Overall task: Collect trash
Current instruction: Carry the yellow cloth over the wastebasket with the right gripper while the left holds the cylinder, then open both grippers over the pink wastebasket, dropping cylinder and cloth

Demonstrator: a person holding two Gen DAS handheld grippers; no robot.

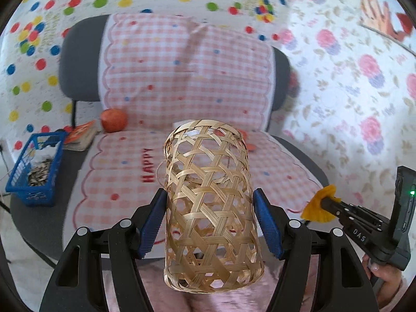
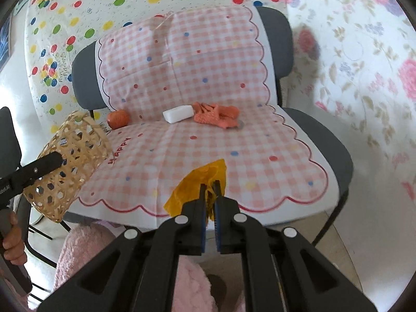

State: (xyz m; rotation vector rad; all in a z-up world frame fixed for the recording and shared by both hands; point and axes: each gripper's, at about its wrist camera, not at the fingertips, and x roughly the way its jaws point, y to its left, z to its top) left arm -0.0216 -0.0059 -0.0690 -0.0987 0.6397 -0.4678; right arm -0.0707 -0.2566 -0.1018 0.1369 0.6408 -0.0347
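Left hand-held gripper clamped round a woven bamboo basket. Right hand-held gripper pinching a yellow wrapper, basket at its 9 o'clock. Orange peels and white block up at 12 on the chair.

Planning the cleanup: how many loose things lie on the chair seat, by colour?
Orange-red: 3, the round fruit, crumpled net, book
White: 1, the block
Blue: 1, the basket
Total: 5
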